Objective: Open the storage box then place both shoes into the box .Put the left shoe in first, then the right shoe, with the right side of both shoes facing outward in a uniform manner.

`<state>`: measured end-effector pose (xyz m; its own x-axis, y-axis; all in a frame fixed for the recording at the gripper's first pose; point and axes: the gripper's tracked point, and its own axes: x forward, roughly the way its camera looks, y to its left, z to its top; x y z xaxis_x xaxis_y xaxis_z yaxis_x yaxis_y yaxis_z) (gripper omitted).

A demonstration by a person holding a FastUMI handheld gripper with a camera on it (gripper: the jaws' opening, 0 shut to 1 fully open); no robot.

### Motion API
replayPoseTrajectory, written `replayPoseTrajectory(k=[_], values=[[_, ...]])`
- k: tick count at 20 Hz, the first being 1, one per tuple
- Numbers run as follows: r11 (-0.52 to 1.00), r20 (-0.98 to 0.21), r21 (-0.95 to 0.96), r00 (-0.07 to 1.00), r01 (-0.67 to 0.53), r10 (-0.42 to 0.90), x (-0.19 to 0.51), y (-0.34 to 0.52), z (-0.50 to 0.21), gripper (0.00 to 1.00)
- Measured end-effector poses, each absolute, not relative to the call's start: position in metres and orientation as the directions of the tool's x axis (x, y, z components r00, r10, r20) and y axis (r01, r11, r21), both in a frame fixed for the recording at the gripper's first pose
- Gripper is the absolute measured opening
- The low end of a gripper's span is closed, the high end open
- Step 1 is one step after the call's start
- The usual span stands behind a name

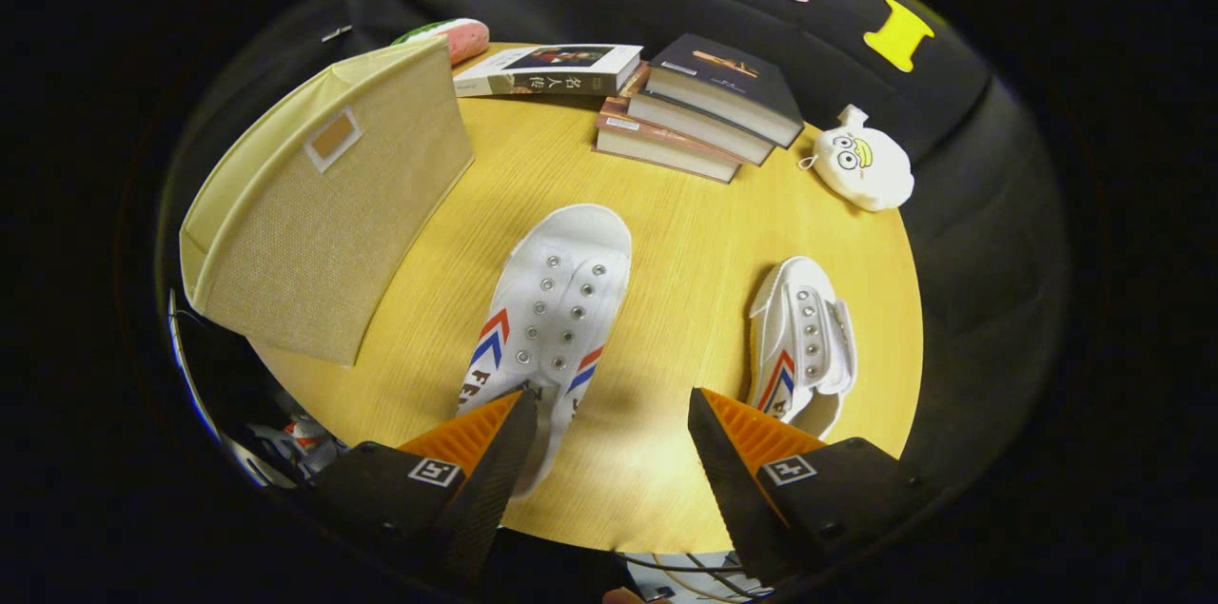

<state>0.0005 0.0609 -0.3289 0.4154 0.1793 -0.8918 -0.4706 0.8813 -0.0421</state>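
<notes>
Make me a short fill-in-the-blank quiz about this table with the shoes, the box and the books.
1. The beige fabric storage box stands on the round ____ table.
2. The gripper fingers are ____, holding nothing.
3. Two ____ canvas shoes, one by the left finger and one by the right, lie on the table.
4. The dark books form a ____.

Answers: wooden; open; white; stack

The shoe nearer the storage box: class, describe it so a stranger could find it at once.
On the round yellow wooden table, look right of the beige fabric storage box. The white canvas shoe lies flat, its heel by the open tool's left finger; the other white shoe leans on its side.
</notes>
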Motion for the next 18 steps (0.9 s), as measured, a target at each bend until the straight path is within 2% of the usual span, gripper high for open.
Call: replayPoseTrajectory(k=[3, 8, 10, 12, 14, 16, 17, 18], values=[[0.92, -0.903, 0.091, 0.358, -0.382, 0.238, 0.007, 0.068, -0.34, 0.99], [0.935, -0.894, 0.335, 0.275, -0.114, 0.353, 0.031, 0.085, -0.36, 0.99], [0.915, -0.882, 0.385, 0.244, -0.117, 0.403, 0.028, 0.097, -0.366, 0.9], [0.896, -0.86, 0.431, 0.249, -0.111, 0.444, 0.026, 0.109, -0.363, 0.69], [0.903, -0.867, 0.421, 0.255, -0.083, 0.428, 0.029, 0.105, -0.361, 0.42], [0.898, -0.867, 0.435, 0.241, -0.062, 0.436, 0.029, 0.105, -0.368, 0.38], [0.895, -0.869, 0.445, 0.226, -0.037, 0.441, 0.026, 0.1, -0.364, 0.3], [0.889, -0.865, 0.458, 0.236, 0.017, 0.442, 0.024, 0.101, -0.366, 0.28]])
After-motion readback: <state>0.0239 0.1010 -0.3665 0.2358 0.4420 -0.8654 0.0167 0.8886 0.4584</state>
